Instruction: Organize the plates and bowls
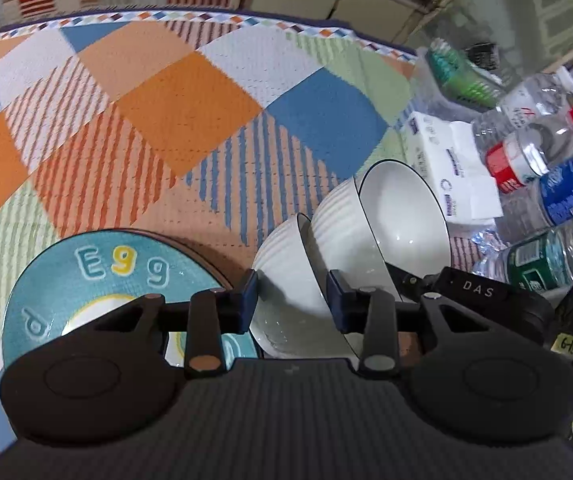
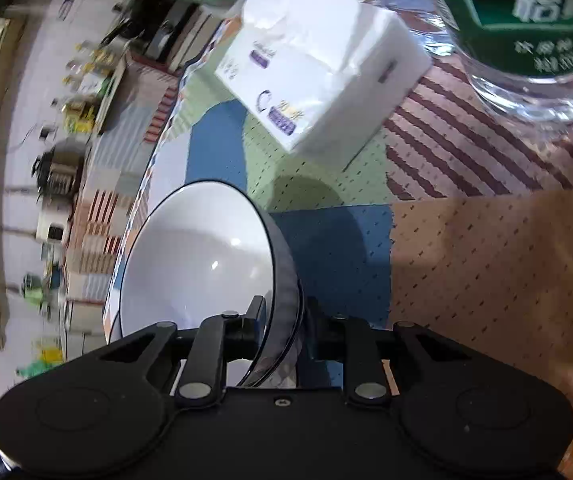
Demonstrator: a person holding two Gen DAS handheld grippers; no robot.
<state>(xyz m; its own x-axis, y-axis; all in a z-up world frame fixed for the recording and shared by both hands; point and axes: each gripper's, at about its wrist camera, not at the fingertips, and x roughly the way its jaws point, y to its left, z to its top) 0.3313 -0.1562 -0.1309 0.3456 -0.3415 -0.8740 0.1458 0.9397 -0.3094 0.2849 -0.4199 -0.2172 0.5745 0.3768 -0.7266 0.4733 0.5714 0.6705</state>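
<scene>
Two white ribbed bowls with thin dark rims stand tipped on edge, one nested behind the other. The nearer bowl (image 1: 286, 280) leans at the 6 o'clock side, the farther bowl (image 1: 402, 216) toward 2 o'clock, its glossy inside showing. A teal plate (image 1: 86, 276) lettered "Egg" lies flat at 8 o'clock.
</scene>
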